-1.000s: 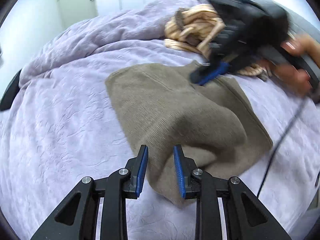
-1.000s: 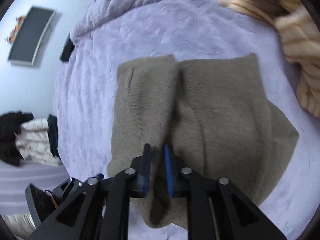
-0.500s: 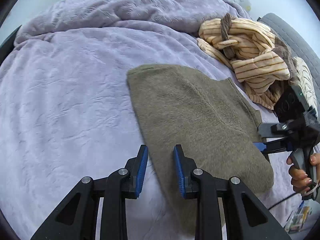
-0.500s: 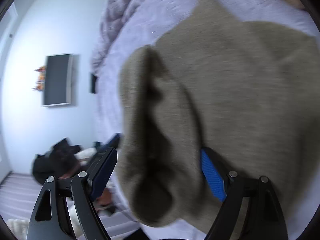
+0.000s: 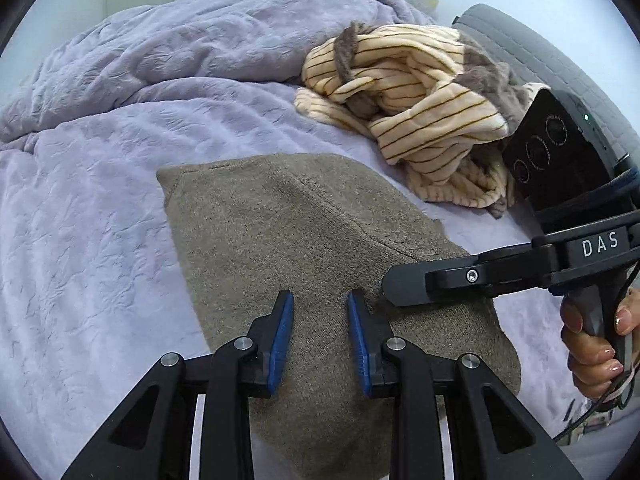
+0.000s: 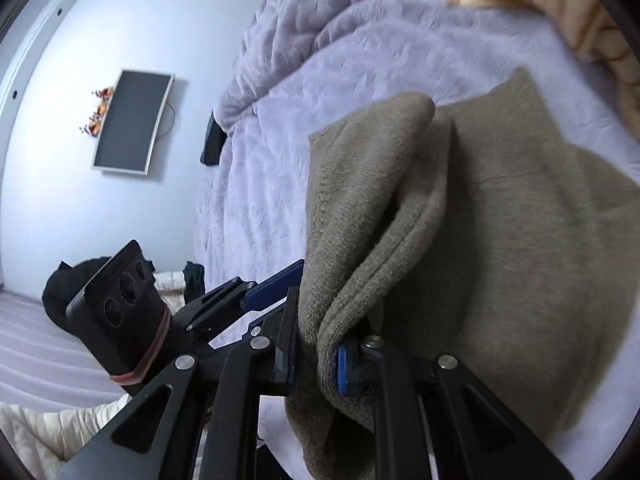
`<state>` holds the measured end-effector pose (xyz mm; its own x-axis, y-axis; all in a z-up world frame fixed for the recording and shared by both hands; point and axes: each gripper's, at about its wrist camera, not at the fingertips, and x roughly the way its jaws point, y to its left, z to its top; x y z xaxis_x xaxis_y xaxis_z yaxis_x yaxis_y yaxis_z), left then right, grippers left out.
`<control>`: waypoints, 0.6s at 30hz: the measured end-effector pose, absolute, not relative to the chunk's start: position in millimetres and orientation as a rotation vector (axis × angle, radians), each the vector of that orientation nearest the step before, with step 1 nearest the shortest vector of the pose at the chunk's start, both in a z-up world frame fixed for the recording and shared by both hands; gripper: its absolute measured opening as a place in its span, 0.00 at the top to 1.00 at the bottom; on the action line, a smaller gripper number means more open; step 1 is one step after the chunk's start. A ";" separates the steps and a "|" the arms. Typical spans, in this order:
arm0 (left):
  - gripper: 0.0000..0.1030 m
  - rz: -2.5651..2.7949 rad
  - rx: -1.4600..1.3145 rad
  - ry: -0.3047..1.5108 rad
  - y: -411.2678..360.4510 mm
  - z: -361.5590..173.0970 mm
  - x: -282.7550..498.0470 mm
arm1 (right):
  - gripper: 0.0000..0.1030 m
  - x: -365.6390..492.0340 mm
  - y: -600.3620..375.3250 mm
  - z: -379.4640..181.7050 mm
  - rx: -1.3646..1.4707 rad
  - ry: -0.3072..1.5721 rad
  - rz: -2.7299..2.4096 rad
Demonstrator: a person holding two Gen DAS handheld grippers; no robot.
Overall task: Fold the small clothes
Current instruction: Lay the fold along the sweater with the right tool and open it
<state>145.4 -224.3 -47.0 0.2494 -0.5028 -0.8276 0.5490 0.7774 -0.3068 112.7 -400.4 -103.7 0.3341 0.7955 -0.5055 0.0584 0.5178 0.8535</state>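
Observation:
A taupe knit garment [image 5: 288,240] lies folded on a lilac blanket [image 5: 88,220]. My left gripper [image 5: 320,340] is open, its blue pads hovering over the garment's near part with cloth beneath the gap. My right gripper [image 6: 316,356] is shut on a bunched fold of the same garment [image 6: 500,240] at its near edge, lifting it slightly. In the left wrist view the right gripper [image 5: 394,284] reaches in from the right, tips on the garment's right edge. In the right wrist view the left gripper [image 6: 256,294] shows at the left.
A crumpled cream striped garment [image 5: 420,100] lies at the far right of the bed. A grey headboard [image 5: 552,64] stands behind it. A dark wall screen [image 6: 130,120] hangs on the wall; clothes lie on the floor [image 6: 40,432] beside the bed.
My right gripper went from wide open around the fold to shut on it. My left gripper moved over the garment, still open.

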 end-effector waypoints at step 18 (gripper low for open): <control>0.72 -0.690 0.213 1.229 -225.6 -69.8 101.8 | 0.36 -14.0 -477.3 -161.8 1.077 1.165 0.305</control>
<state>101.8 -225.6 -69.8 0.1640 -0.3682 -0.9152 0.5891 0.7807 -0.2085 -14.0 -477.3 -161.8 0.4197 0.6908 -0.5887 0.3137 0.4982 0.8083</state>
